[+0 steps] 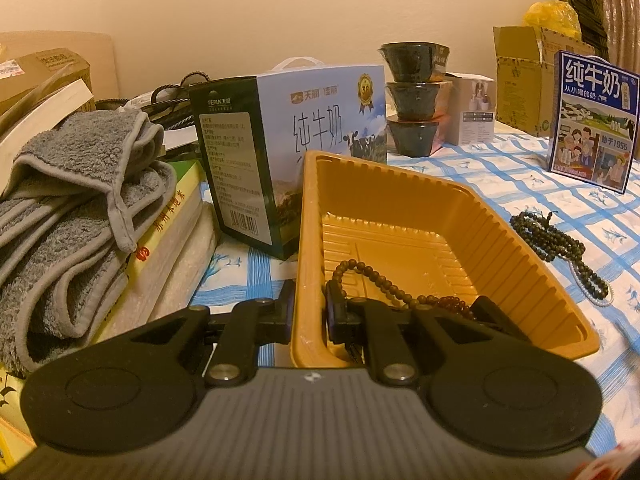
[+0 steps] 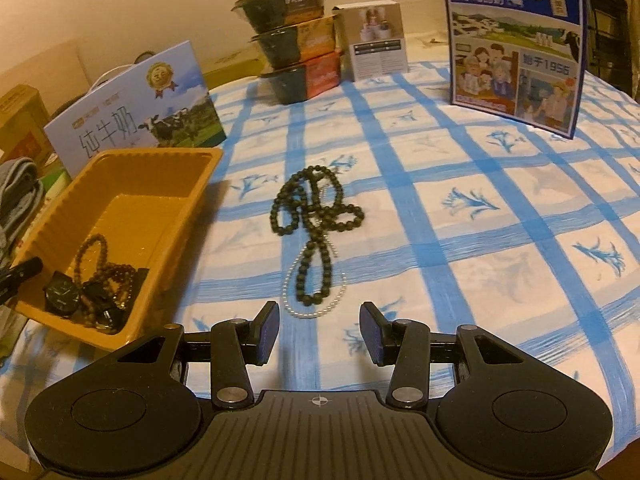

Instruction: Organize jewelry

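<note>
Blue-checked tablecloth (image 2: 440, 208) covers the table. On it the left gripper (image 1: 309, 316) is clenched on the near wall of the yellow tray (image 1: 520, 240), which holds brown beads (image 1: 372, 276) and a watch (image 2: 62, 294). The right gripper (image 2: 319, 330) hangs released just before the dark bead necklace (image 2: 316, 216), which lies beside the tray, its long axis pointing away from the fingers, across a pearl strand (image 2: 316, 310).
</note>
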Demonstrator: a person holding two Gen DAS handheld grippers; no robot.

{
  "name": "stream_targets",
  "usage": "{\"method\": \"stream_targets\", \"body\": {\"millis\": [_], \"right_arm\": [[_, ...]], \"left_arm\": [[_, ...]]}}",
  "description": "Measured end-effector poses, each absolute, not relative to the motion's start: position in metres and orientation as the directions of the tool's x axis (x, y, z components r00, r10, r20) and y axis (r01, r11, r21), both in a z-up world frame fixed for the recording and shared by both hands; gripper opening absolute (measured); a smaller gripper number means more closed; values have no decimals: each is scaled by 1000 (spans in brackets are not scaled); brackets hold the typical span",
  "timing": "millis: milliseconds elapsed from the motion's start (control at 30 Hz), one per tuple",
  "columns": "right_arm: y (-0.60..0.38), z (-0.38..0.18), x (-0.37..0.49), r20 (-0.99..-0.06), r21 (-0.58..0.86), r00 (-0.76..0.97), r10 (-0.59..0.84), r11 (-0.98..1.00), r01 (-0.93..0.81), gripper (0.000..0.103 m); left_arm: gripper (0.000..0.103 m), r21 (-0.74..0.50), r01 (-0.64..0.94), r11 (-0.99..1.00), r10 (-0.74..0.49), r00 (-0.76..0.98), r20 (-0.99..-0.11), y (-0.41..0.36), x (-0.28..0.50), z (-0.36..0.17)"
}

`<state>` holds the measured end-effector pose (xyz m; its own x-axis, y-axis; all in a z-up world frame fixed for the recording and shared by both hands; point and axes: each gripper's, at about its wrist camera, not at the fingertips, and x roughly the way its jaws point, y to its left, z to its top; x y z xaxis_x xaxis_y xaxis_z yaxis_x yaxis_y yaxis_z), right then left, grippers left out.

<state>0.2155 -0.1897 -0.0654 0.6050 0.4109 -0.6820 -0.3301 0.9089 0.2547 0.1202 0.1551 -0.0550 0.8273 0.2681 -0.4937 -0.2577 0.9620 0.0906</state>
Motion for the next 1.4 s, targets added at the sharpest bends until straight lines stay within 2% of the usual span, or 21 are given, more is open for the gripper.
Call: {"method": "stream_targets", "body": {"millis": [400, 1000, 1300, 1400], "right_arm": [[-192, -64, 234, -670, 207, 620, 408, 905, -371, 45], [-166, -92, 305, -635, 232, 603, 483, 864, -448, 45], [-148, -109, 339, -657, 201, 589, 471, 862, -465, 44], [-143, -114, 345, -664, 188, 585, 467, 860, -474, 11]], "left_arm": [[14, 89, -260, 961, 269, 828, -492, 154, 121, -56], [14, 95, -262, 960, 273, 823, -498, 155, 121, -57], [14, 95, -262, 960, 274, 822, -499, 155, 122, -57], [14, 94, -262, 960, 273, 822, -500, 155, 122, -57]]}}
